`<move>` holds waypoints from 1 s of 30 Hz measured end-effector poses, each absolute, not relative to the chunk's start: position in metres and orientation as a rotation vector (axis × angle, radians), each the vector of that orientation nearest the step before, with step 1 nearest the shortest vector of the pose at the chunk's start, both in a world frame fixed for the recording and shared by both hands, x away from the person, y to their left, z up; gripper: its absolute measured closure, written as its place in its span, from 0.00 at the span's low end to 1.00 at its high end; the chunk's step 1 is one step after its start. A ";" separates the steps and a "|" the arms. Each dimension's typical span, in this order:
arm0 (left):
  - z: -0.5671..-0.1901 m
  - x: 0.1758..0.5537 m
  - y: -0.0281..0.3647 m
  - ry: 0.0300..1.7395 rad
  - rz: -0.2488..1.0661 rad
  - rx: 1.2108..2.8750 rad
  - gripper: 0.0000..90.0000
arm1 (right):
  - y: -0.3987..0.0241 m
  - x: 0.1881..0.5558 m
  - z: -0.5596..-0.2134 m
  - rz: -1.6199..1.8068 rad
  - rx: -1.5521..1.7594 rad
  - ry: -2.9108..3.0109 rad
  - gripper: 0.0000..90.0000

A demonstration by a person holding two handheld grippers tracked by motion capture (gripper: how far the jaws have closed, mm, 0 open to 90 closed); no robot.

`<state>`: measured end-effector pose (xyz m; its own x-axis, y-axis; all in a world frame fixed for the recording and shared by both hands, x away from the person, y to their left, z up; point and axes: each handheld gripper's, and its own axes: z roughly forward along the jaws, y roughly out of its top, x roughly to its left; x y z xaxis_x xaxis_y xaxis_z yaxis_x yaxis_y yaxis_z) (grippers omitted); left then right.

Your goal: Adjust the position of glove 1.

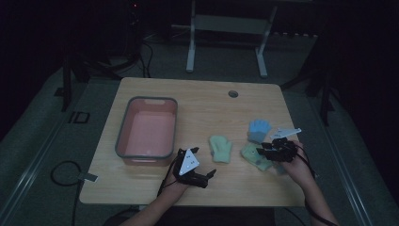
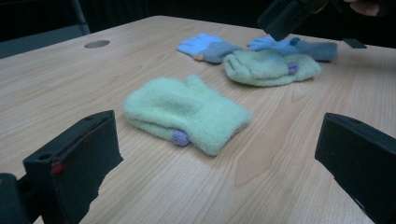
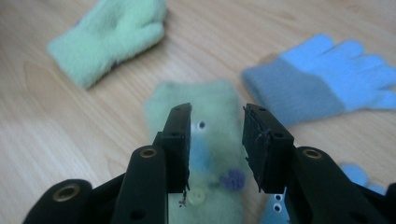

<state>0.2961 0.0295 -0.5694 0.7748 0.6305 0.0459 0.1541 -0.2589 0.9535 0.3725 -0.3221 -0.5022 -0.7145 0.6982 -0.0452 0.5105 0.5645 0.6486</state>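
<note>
A pale green mitten [image 1: 220, 148] [image 2: 187, 114] [image 3: 109, 39] lies flat mid-table. My left gripper [image 1: 203, 161] [image 2: 219, 126] stands just left of it near the front edge, jaws wide open and empty, aimed at its cuff. A second green mitten [image 1: 251, 156] [image 2: 268, 67] [image 3: 205, 121] with a purple bobble lies to the right. My right gripper [image 1: 260, 151] [image 3: 217, 112] hovers right over it, open with a narrow gap and nothing between the jaws. A blue glove with a grey cuff [image 1: 259, 129] [image 2: 205, 46] [image 3: 322, 84] lies behind. Another blue glove [image 2: 299, 46] [image 3: 359, 177] lies by the right hand.
A pink bin with a grey rim [image 1: 121, 136] stands on the left half of the wooden table [image 1: 202, 108]. A round cable hole [image 1: 233, 93] sits near the far edge. A cable [image 1: 61, 172] loops on the floor at the left.
</note>
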 end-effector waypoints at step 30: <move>-0.569 0.296 0.029 0.612 0.516 1.811 0.00 | -0.309 0.370 -0.528 0.843 1.074 2.554 0.95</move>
